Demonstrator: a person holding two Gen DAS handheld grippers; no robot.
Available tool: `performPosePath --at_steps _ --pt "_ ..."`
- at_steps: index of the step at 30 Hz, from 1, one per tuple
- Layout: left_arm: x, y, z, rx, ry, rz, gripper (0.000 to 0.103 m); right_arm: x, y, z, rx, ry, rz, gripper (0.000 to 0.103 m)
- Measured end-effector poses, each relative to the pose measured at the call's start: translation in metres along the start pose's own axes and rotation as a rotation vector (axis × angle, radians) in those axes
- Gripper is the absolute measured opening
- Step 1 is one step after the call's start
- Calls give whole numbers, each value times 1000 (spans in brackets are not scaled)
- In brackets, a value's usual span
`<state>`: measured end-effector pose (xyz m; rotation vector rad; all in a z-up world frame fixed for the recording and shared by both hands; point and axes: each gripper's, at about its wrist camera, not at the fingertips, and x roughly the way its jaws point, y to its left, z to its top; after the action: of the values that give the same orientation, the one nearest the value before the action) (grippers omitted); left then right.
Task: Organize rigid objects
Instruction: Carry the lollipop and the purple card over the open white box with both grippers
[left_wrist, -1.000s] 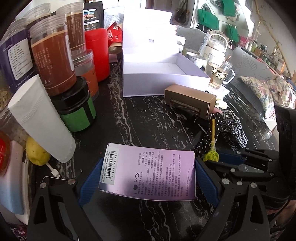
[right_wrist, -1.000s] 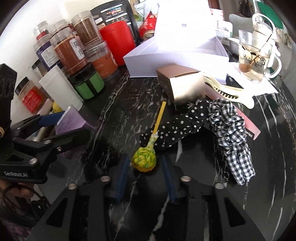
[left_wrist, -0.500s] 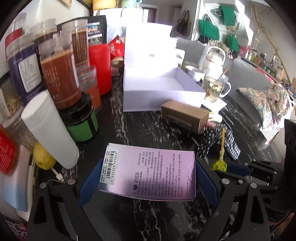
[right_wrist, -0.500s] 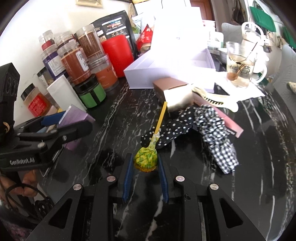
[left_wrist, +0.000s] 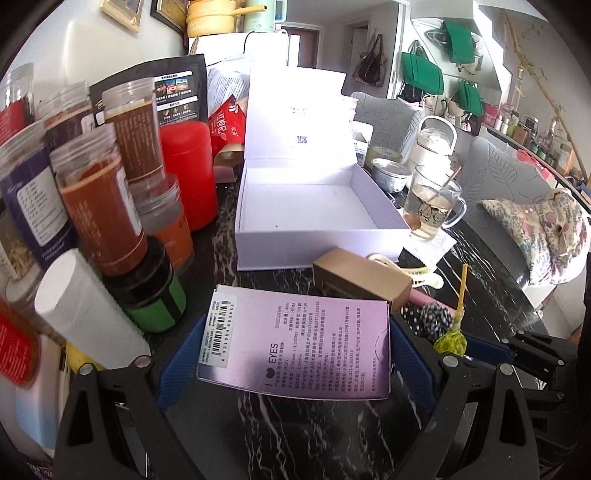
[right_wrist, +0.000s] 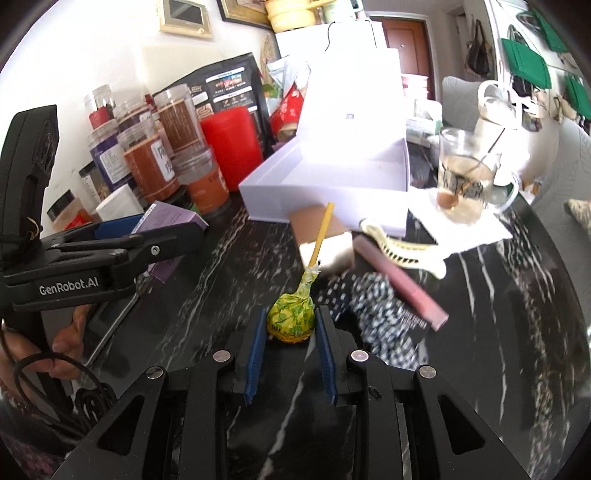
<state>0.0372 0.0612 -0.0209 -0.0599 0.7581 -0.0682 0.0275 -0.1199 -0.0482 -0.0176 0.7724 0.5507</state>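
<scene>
between right jaws, lollipop (right_wrist: 291, 320)

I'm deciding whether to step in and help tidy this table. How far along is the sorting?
Early. Nothing looks done: the open white box holds nothing. In hand: the left gripper clamps the purple carton, and the right gripper clamps the lollipop by its wrapped head. Left on the black table: the brown box, the cream hair clip and the pink tube.
</scene>
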Motion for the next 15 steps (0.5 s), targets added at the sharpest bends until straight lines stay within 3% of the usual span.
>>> performPosePath --at_steps 15 --pt "30 -4 44 -13 22 9 95 13 -15 48 -39 -38 2 27"
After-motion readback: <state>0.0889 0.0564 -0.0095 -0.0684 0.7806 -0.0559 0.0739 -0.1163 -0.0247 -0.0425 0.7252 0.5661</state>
